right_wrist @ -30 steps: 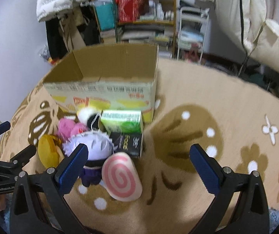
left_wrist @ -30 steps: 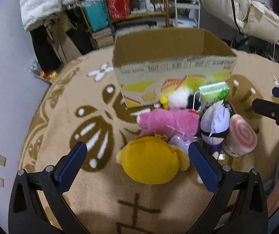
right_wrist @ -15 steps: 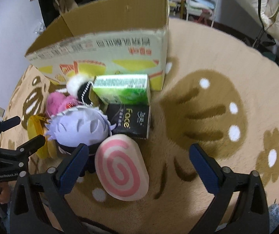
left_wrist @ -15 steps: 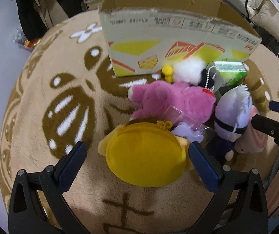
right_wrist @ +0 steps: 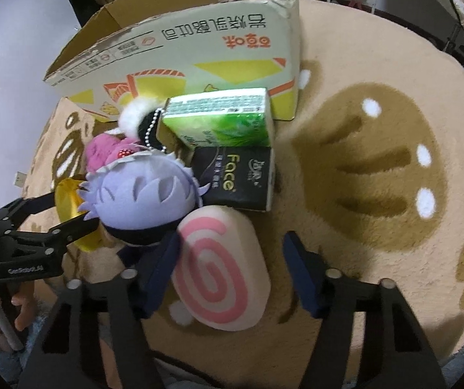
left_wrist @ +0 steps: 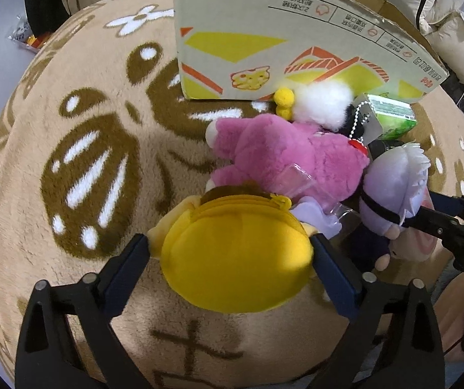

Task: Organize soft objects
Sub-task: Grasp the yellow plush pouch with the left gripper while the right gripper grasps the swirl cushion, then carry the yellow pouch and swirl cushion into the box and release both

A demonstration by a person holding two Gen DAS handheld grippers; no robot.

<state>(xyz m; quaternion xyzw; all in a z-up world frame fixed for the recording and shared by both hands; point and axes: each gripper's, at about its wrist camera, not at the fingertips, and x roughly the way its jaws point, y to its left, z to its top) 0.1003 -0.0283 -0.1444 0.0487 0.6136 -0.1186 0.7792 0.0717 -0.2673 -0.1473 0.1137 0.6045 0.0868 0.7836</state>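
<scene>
A round yellow plush (left_wrist: 237,259) lies on the rug, and my left gripper (left_wrist: 230,270) is open with a finger on each side of it, touching or nearly touching. Behind it lie a pink plush (left_wrist: 290,159), a white pompom toy (left_wrist: 322,105) and a purple-haired doll (left_wrist: 394,184). My right gripper (right_wrist: 232,274) is open around a pink-swirl roll cushion (right_wrist: 219,272), its left finger (right_wrist: 160,275) against the cushion's edge. The purple-haired doll (right_wrist: 141,194) lies just left of the cushion. An open cardboard box (right_wrist: 199,61) stands behind the pile.
A green tissue pack (right_wrist: 222,116) and a black "Face" tissue pack (right_wrist: 235,178) lie in front of the box (left_wrist: 280,52). The beige patterned rug (right_wrist: 377,162) spreads right. Furniture and shelves stand beyond the rug.
Both grippers have moved down and forward toward the pile. The left fingers now straddle the yellow plush, the right fingers straddle the swirl cushion.
</scene>
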